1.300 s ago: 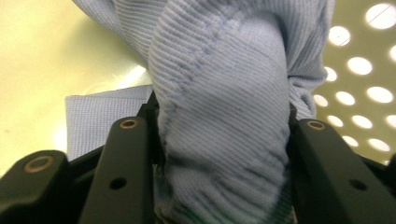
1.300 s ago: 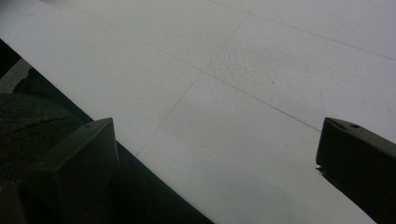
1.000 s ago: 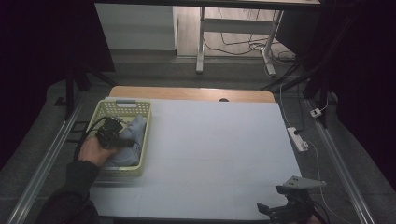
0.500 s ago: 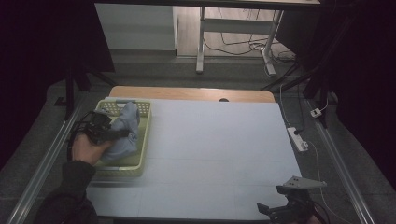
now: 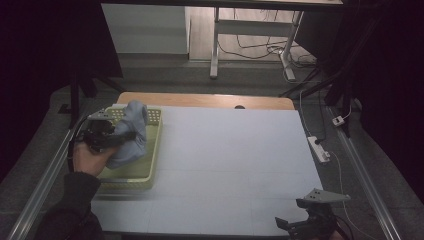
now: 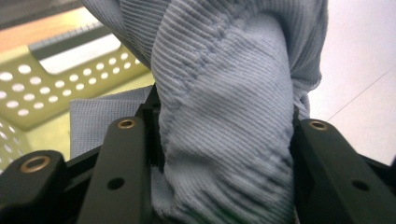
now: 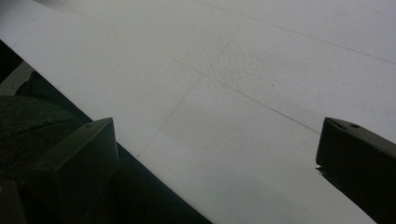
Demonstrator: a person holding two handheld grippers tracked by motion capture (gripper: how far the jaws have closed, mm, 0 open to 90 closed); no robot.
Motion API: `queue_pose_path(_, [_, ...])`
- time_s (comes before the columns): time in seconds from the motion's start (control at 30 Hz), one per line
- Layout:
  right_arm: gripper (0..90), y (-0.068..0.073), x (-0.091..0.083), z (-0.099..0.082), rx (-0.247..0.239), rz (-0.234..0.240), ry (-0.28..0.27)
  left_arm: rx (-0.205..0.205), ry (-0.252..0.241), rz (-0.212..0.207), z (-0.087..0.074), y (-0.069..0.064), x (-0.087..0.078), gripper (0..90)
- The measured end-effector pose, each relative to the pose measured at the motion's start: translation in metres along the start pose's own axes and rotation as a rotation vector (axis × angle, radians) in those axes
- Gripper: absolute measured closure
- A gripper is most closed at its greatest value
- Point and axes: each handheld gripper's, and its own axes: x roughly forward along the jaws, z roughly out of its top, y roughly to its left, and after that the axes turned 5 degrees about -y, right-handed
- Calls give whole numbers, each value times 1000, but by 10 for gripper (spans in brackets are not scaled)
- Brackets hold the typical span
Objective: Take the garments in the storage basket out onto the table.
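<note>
A grey-blue ribbed cloth (image 5: 133, 124) hangs bunched above the pale yellow perforated basket (image 5: 154, 150) at the table's left. My left gripper (image 5: 125, 136) is shut on the cloth and holds it a little above the basket, though its jaws have just eased open slightly. In the left gripper view the cloth (image 6: 224, 93) is squeezed between both black jaws of the left gripper (image 6: 224, 128), with the basket (image 6: 46, 88) behind it. My right gripper (image 5: 282, 223) rests at the table's front right corner. In its own view the right gripper (image 7: 215, 135) is open over the white surface.
A white mat (image 5: 235, 160) covers the table, with a wooden strip (image 5: 200, 100) along the far edge. A white power strip (image 5: 319, 148) lies on the floor to the right. Metal rails run along both sides, and desk legs stand beyond.
My left hand has risen and drawn back toward the basket's left side, pulling the cloth up out of the basket. The right gripper has stayed put.
</note>
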Motion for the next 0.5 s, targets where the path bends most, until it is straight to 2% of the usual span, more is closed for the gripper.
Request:
queue_pose_path(0.23, [0,0,0,0,2,-1,-2,15,-22,-16,7,-8,-3,549])
queue_pose_path(0.5, [0,0,0,0,3,-3,-1,34,-53,-57,19,-22,-5,547])
